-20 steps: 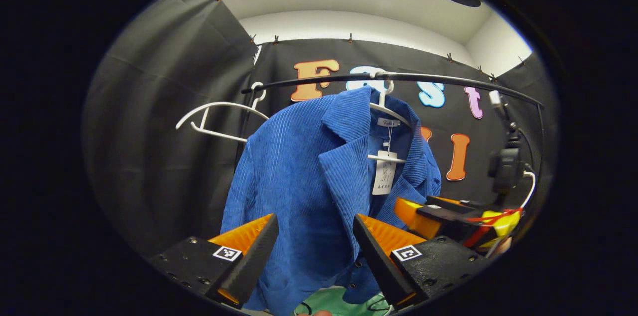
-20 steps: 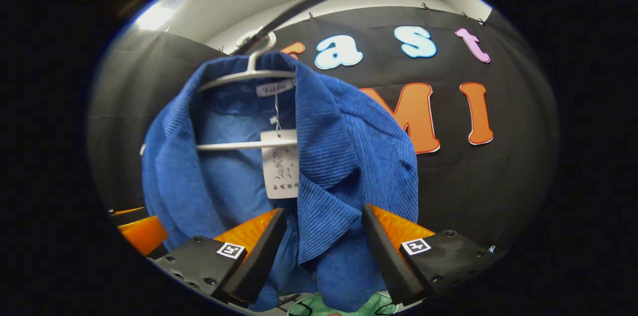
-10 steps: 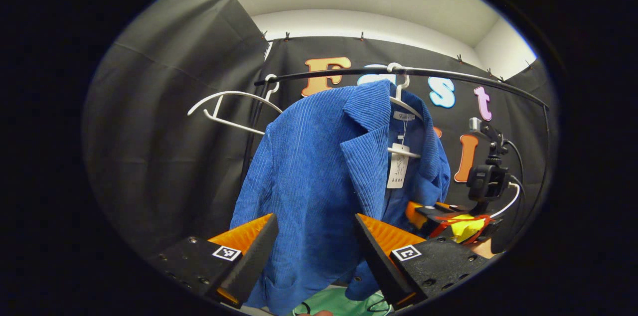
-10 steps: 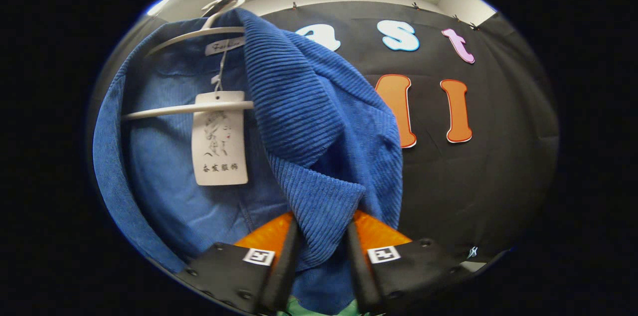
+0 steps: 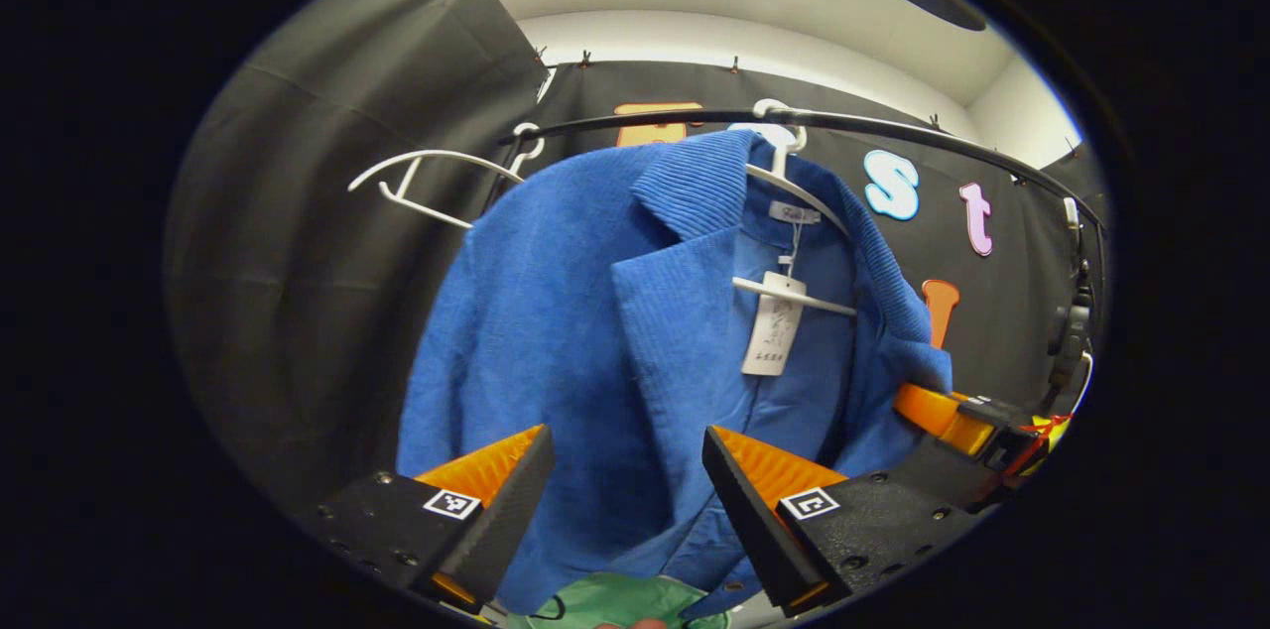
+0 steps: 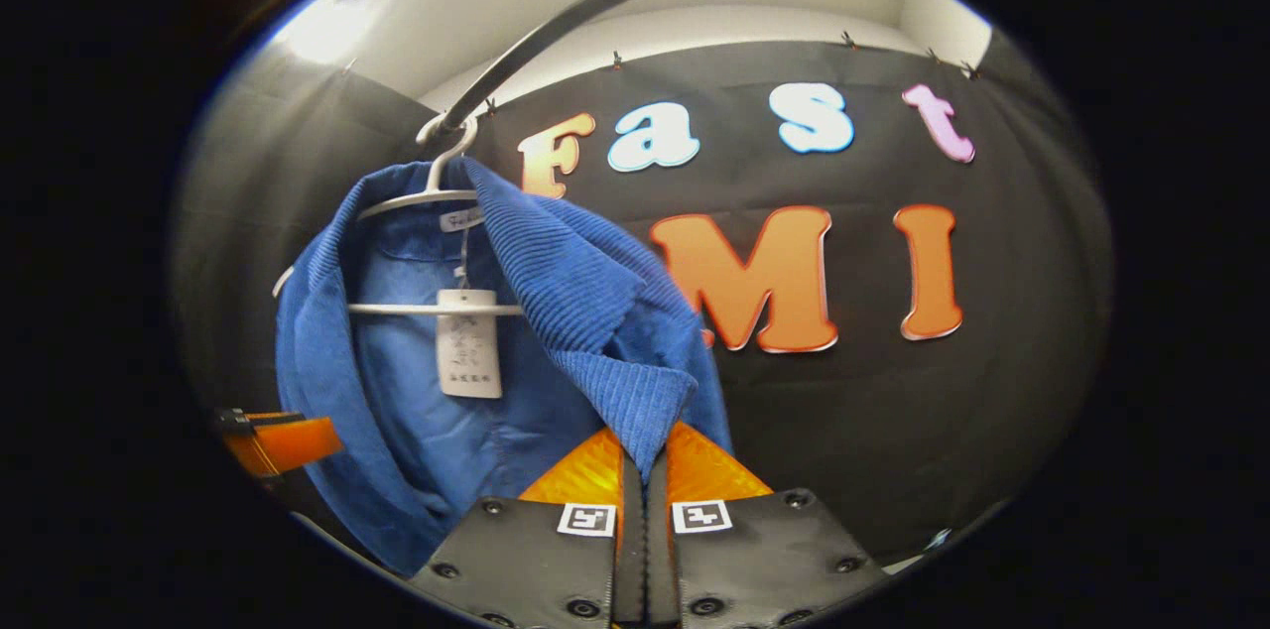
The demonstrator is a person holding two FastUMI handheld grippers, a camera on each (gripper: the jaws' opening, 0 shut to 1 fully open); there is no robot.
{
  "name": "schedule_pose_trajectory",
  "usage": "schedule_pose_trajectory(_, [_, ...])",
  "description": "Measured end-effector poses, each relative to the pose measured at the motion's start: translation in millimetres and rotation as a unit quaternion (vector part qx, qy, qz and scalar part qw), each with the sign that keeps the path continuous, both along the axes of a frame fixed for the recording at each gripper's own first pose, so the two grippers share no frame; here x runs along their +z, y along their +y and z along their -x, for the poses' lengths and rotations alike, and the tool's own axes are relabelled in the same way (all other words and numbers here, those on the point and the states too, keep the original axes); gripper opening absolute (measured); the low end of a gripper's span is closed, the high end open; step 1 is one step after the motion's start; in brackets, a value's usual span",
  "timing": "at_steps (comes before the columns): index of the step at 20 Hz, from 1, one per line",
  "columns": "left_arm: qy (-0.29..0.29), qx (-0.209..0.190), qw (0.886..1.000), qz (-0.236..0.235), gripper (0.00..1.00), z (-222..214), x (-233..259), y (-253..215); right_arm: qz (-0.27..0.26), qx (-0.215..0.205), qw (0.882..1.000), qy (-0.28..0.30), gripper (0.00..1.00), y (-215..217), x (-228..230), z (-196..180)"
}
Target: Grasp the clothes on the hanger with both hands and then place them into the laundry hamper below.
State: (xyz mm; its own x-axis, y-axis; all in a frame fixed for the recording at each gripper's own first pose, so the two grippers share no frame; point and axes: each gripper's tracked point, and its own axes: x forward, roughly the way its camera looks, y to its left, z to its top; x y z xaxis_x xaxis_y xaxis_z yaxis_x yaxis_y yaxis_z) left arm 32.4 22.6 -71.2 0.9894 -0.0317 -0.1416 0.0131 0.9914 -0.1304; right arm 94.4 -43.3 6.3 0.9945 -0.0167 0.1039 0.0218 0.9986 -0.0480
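Overhead, black curved rail (image 5: 893,128): carrying white plastic hanger (image 5: 789,197).
Blue ribbed corduroy jacket (image 5: 556,312): draped open below rail, paper tag (image 5: 774,336) inside.
Right gripper (image 6: 643,470): clamped on lapel.
Left gripper (image 5: 627,470): fingers apart.

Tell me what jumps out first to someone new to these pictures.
A blue corduroy jacket hangs mid-frame on a white hanger from the black rail. The right claw is shut on its lapel, while the left claw stands open before the jacket's front.
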Motion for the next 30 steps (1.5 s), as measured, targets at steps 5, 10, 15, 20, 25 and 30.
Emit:
schedule_pose_trajectory(5, [-0.044,0.044,0.998,-0.03,0.91,-24.7,16.6,-10.7,0.009,0.048,0.995,-0.09,0.07,-1.5,73.3,41.3])
schedule_pose_trajectory(10, [-0.078,0.122,0.981,-0.126,0.9,-44.5,15.9,6.7,0.012,0.081,0.986,-0.143,0.07,-0.7,111.9,64.0])
schedule_pose_trajectory(15, [-0.047,0.19,0.963,-0.186,0.52,-21.7,-13.2,68.8,0.012,0.085,0.987,-0.136,0.08,-11.9,106.0,62.0])
schedule_pose_trajectory(20, [-0.066,0.2,0.961,-0.179,0.06,0.4,46.6,110.0,0.018,0.074,0.991,-0.114,0.08,-18.3,88.8,38.8])
schedule_pose_trajectory(25, [-0.084,0.197,0.962,-0.168,0.08,-5.2,115.4,134.4,0.009,0.059,0.993,-0.099,0.08,-17.6,73.7,21.9])
schedule_pose_trajectory(30, [-0.098,0.169,0.963,-0.186,0.08,-50.2,176.2,156.6,0.017,0.029,0.994,-0.101,0.07,0.4,75.1,17.9])
